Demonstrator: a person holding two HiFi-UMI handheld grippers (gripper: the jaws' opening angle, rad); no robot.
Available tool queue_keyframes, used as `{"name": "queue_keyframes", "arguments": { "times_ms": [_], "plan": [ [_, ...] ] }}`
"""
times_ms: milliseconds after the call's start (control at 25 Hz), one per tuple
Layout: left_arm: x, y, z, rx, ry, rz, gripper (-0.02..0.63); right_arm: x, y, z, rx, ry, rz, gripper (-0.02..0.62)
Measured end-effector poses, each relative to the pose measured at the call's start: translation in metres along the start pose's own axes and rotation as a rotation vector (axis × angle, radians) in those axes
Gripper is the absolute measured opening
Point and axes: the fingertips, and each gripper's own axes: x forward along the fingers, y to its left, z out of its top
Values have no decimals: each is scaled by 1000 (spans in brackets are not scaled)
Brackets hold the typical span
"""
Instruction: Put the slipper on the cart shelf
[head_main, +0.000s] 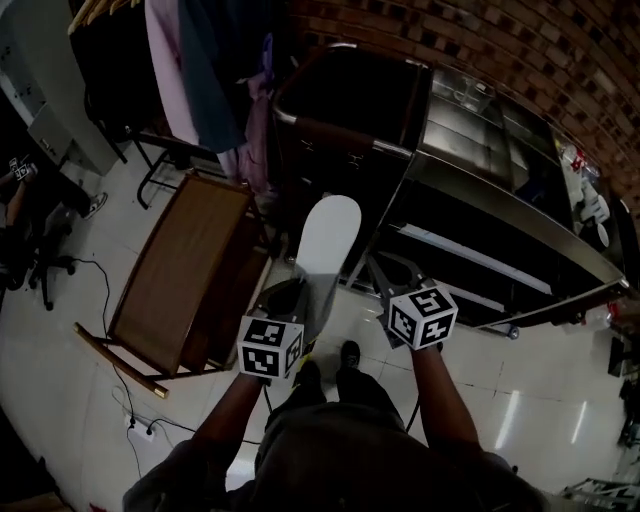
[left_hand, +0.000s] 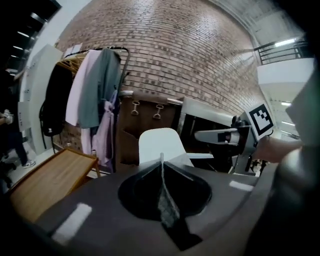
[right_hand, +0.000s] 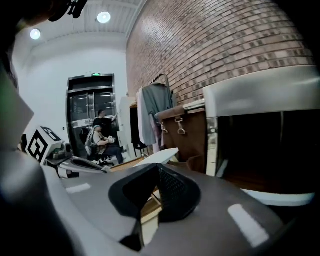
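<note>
A steel cart (head_main: 500, 215) stood against the brick wall (left_hand: 175, 50), its shelves open toward the person. Just beside its left end was a dark brown case (left_hand: 145, 125) with two metal clasps. Left of that were a clothes rack (left_hand: 95, 52) carrying four garments and one low wooden table (head_main: 180, 270). The single white slipper (head_main: 328, 245) was up in the air in front of the case and the cart's left end, touching neither and clear of every shelf. The left gripper (head_main: 298, 300) had its jaws pressed together on the slipper's near edge. The right gripper (head_main: 388, 285) was just beside the slipper, between it and the cart front. Its jaw tips met with nothing in them, and only a sliver of table showed through lower down. The person's two shoes (head_main: 328, 365) were on the pale tiles, and one cable (head_main: 108, 300) trailed across the floor. In the right gripper view, two ceiling lights (right_hand: 103, 17) shone above a doorway where two people (right_hand: 100, 137) were too small and dim to make out. The cart's lower shelves were in deep shadow, so what they held could not be told, and the cart's right end was cut off.
</note>
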Motion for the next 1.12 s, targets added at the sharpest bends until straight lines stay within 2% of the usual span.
{"name": "queue_keyframes", "arguments": {
  "times_ms": [200, 440, 800, 1120],
  "plan": [
    [26, -78, -3, 105, 48, -176, 17, -70, -50, -11, 44, -37, -155, 0],
    [67, -181, -19, 173, 115, -284, 18, -171, -112, -36, 108, -81, -289, 0],
    [146, -341, -17, 224, 132, -329, 18, -318, -201, -65, 165, -150, -419, 0],
    [221, -431, -7, 212, 117, -291, 18, -411, -260, -84, 214, -200, -548, 0]
  ]
}}
